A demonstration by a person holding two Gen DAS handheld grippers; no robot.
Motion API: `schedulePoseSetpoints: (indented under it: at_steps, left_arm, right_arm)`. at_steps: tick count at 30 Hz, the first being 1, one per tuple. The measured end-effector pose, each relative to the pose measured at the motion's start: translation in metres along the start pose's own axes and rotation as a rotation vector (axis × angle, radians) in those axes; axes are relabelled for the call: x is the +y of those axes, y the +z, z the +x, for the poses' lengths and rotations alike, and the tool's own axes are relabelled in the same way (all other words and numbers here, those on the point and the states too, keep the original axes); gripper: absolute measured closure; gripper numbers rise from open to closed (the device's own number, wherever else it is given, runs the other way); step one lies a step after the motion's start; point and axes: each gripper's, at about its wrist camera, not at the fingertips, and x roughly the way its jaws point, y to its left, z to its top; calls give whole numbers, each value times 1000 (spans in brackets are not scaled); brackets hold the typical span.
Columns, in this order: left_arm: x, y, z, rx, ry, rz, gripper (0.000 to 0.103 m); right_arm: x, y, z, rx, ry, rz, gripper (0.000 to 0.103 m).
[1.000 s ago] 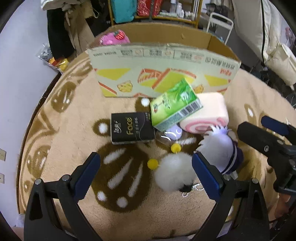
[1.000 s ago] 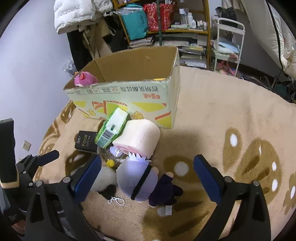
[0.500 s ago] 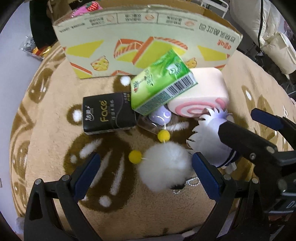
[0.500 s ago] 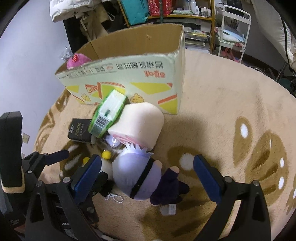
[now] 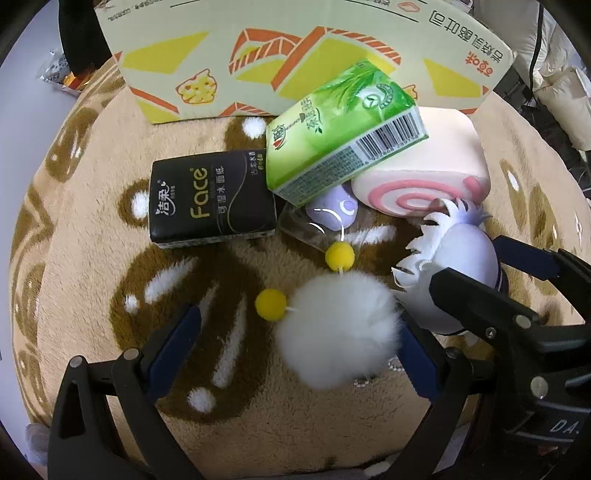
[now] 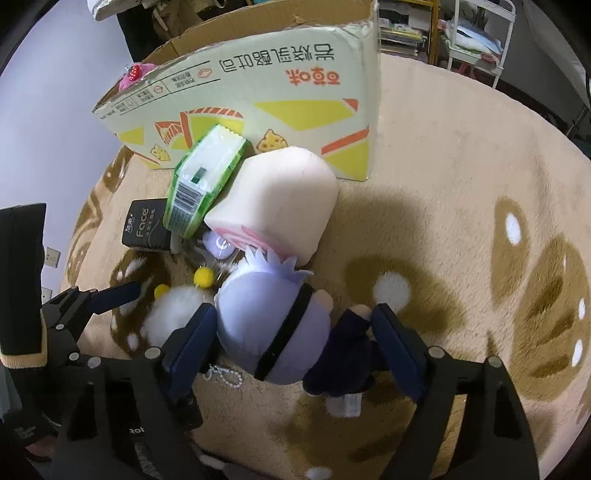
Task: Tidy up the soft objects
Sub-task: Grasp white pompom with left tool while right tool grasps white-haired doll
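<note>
A white fluffy pompom [image 5: 338,332] with two yellow balls lies on the rug between the open jaws of my left gripper [image 5: 295,350], nearer the right finger. My right gripper [image 6: 291,347] is open around a lavender-haired plush doll [image 6: 273,328] in dark clothes; the doll also shows in the left wrist view [image 5: 458,266]. Behind them lie a pink swirl-roll plush [image 5: 421,177], a green tissue pack [image 5: 340,133], a black tissue pack [image 5: 210,206] and a small purple toy [image 5: 332,210]. The cardboard box [image 6: 258,85] stands behind, with a pink plush [image 6: 135,75] inside.
The round beige rug [image 6: 461,229] with brown paw prints extends to the right. A shelf and a white cart [image 6: 476,29] stand beyond the rug. A white wall [image 6: 48,110] is at the left.
Both grippers have moved forward and down. The left now straddles the pompom and the right now straddles the doll. The objects have not moved.
</note>
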Motion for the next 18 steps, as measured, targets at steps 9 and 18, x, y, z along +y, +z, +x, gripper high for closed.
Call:
schedulePoseSetpoints:
  at_steps: [9, 18]
  left_arm:
    - [-10, -4, 6, 16, -38, 10, 24]
    - [-22, -7, 16, 22, -21, 22, 27]
  right_arm:
    - [-2, 1, 2, 12, 6, 6, 13]
    - [1, 1, 13, 45, 9, 3, 13]
